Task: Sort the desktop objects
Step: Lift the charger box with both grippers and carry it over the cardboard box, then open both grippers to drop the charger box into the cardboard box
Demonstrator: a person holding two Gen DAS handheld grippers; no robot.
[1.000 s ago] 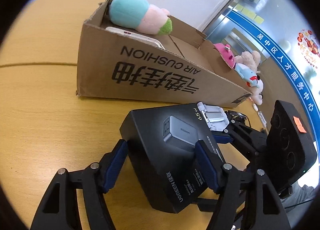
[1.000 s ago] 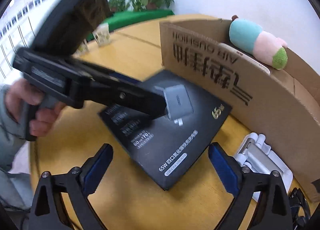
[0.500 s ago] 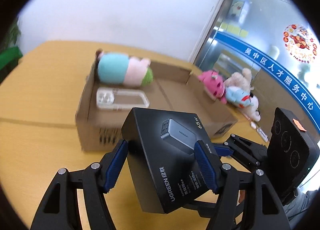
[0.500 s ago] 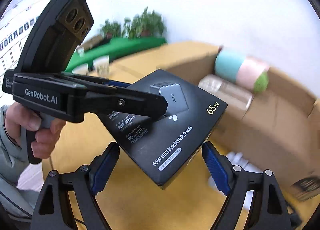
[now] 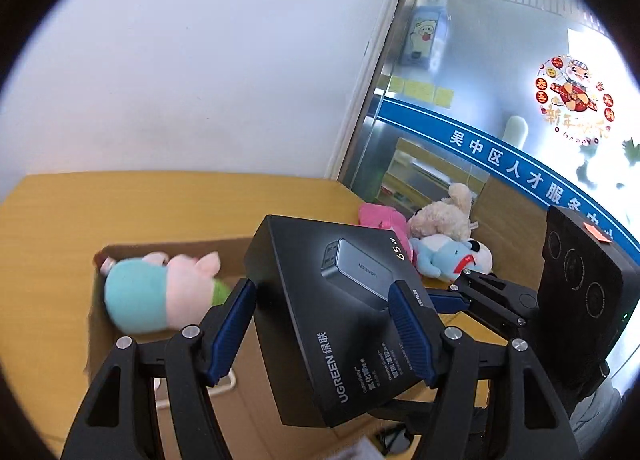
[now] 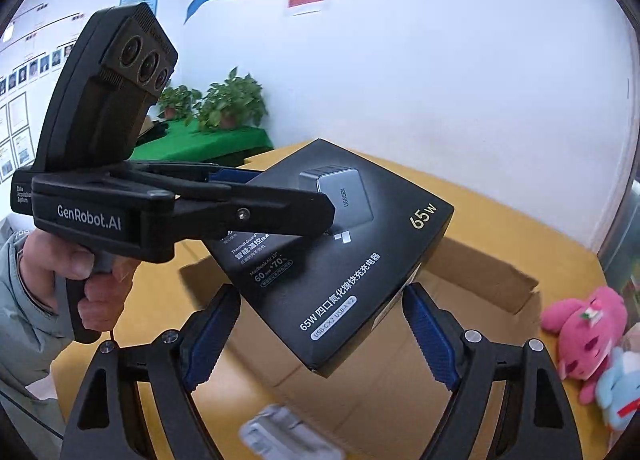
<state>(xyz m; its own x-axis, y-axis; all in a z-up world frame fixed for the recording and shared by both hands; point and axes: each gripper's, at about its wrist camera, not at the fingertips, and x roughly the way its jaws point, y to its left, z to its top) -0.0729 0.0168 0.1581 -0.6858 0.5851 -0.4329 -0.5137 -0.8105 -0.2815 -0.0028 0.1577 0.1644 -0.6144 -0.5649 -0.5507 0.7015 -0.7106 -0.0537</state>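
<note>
Here, nearest the lens, the left gripper [image 5: 322, 330] clamps the black UGREEN charger box [image 5: 340, 300] across two opposite sides, both blue pads pressed flat on it. The right gripper [image 6: 320, 334] brackets a lower corner of the box [image 6: 340, 244]; its right pad touches an edge, but whether its left pad bears on the box cannot be told.

The box is held in the air above the open cardboard carton [image 6: 460, 300]. It looks rigid, with a smooth, possibly slippery finish, and probably light; the flat opposite faces are the sound place to hold it.

The left view alone shows the teal-and-pink plush [image 5: 160, 292] inside the carton. The right view alone shows the person's hand [image 6: 80, 280], a white object [image 6: 288, 436] below, and potted plants [image 6: 224, 100] beyond.
</note>
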